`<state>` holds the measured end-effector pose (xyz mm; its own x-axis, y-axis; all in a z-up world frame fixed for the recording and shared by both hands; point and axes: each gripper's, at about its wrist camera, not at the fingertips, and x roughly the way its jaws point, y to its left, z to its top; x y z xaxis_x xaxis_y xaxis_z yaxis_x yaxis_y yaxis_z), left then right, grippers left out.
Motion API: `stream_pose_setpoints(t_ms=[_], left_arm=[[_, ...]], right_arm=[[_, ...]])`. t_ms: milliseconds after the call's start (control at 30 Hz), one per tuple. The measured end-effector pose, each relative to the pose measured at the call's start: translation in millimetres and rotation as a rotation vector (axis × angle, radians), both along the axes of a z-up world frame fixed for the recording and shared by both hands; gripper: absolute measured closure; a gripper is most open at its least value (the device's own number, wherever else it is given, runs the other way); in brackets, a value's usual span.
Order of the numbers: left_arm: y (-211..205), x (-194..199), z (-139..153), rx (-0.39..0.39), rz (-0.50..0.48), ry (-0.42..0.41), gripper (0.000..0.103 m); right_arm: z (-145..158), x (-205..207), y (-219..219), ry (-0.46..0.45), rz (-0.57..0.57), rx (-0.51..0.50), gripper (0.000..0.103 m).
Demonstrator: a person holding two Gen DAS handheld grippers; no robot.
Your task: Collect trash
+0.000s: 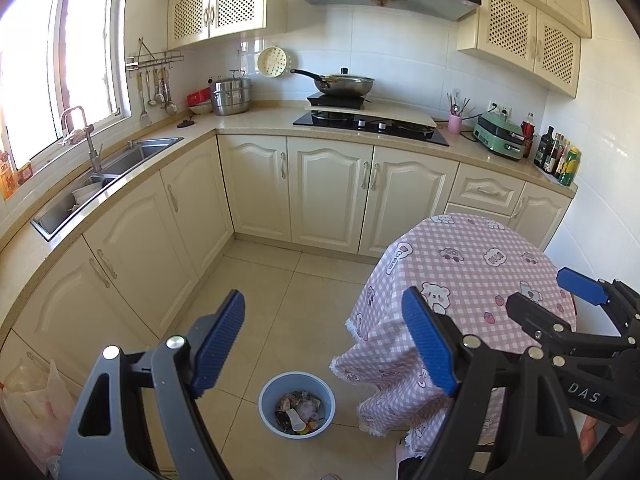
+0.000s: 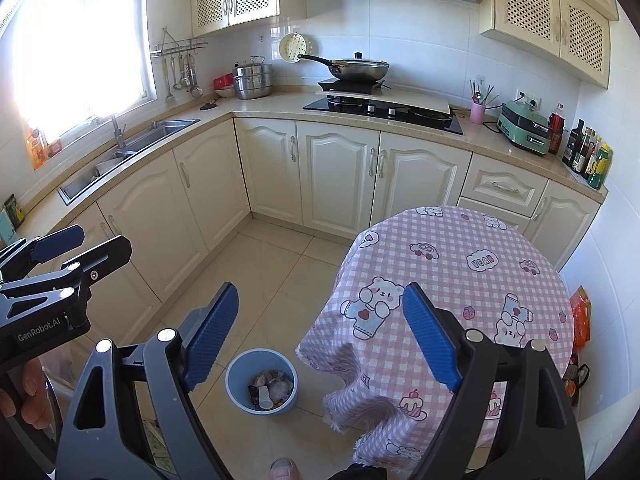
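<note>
While left claw reads "GenRobot.AI" | right claw "DAS" (partly hidden)

Bright daylight from blown-out window, sharp focus, strong fisheye edge warping.

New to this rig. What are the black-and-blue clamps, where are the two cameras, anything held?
No robot arm here: a person carries a handheld two-finger gripper in each hand, with a fisheye camera on each looking along its fingers. One picture is from the left gripper, the other from the right gripper; each also glimpses the other. Both stand open and hold nothing. Below is a blue bin with trash in it on the kitchen floor, beside a table under a pink checked cloth with nothing on top.
</note>
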<state>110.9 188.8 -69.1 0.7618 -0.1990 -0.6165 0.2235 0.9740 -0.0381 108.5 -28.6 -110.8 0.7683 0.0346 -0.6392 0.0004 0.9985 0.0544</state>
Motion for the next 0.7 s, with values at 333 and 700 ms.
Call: stream_pose_setpoints(t_ms=[333, 700], left_arm=[[-0.6, 0.5, 0.0, 0.0, 0.0, 0.005, 0.024], [2.2, 2.8, -1.7, -0.001, 0.001, 0.014, 0.024]], right_arm=[[-1.7, 1.4, 0.6, 0.007, 0.0, 0.001, 0.022], [-2.7, 2.7, -0.6, 0.01, 0.001, 0.004, 0.022]])
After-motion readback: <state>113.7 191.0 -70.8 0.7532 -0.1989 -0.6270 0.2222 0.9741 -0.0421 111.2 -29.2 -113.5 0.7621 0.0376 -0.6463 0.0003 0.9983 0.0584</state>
